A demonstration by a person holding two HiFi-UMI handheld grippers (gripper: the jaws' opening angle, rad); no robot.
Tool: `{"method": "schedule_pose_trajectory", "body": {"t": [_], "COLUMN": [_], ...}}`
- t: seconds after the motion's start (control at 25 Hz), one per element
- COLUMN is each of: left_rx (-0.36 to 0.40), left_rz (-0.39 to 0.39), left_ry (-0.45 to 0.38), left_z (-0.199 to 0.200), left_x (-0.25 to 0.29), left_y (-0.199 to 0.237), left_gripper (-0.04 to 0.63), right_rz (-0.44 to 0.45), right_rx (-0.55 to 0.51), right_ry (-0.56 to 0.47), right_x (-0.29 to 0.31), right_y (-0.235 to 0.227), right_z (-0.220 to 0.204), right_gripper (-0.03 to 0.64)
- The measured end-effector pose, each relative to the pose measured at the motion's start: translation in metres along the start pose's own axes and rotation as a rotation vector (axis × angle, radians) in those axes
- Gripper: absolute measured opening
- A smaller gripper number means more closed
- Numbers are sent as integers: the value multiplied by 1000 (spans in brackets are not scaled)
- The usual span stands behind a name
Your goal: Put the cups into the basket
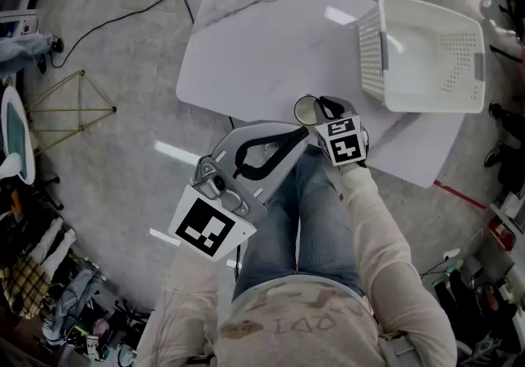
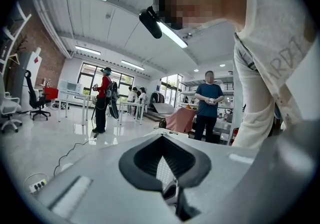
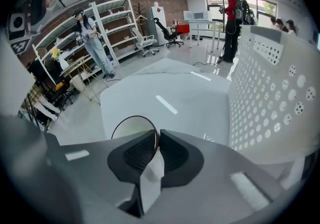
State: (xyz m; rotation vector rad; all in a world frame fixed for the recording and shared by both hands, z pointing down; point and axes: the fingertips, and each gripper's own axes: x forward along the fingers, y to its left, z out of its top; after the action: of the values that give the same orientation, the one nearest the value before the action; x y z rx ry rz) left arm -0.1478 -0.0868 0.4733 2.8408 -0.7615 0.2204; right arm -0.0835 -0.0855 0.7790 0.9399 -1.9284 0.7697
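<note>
The right gripper [image 3: 156, 140] has its jaws pinched on the cup's [image 3: 131, 128] rim at the desk's [image 1: 262, 37] near edge, just beside the basket [image 1: 380, 53], likely for lifting in. The left gripper [image 1: 267, 150], closed and empty, hangs back out of the way.

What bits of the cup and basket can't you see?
Pale round cup: right gripper view, lower part hidden behind the jaws of the right gripper.
White perforated plastic basket: right gripper view, inside hidden by its own wall.
Left gripper view: neither appears.
</note>
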Motion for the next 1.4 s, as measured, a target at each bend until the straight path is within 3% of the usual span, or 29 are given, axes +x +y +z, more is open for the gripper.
{"method": "schedule_pose_trajectory", "body": {"t": [0.28,0.68,1.08,1.4], "left_rx": [29,144,152,102], "left_rz": [-5,-115,-181,-98], "left_ry": [6,-81,-185,-223], "left_z": [19,103,168,198], "left_x": [-12,-16,23,93], "left_y": [-11,-53,-99,-116], "left_gripper": [0,0,0,0], "right_rz": [18,-59,-191,-152], "right_rx": [29,89,168,177], "right_ry": [-87,-338,-445,-412], "right_x": [-48,-207,-318,-323], "right_y": [15,18,-49,-142], "right_z": [19,92,86,72], "right_gripper": [54,54,54,54]}}
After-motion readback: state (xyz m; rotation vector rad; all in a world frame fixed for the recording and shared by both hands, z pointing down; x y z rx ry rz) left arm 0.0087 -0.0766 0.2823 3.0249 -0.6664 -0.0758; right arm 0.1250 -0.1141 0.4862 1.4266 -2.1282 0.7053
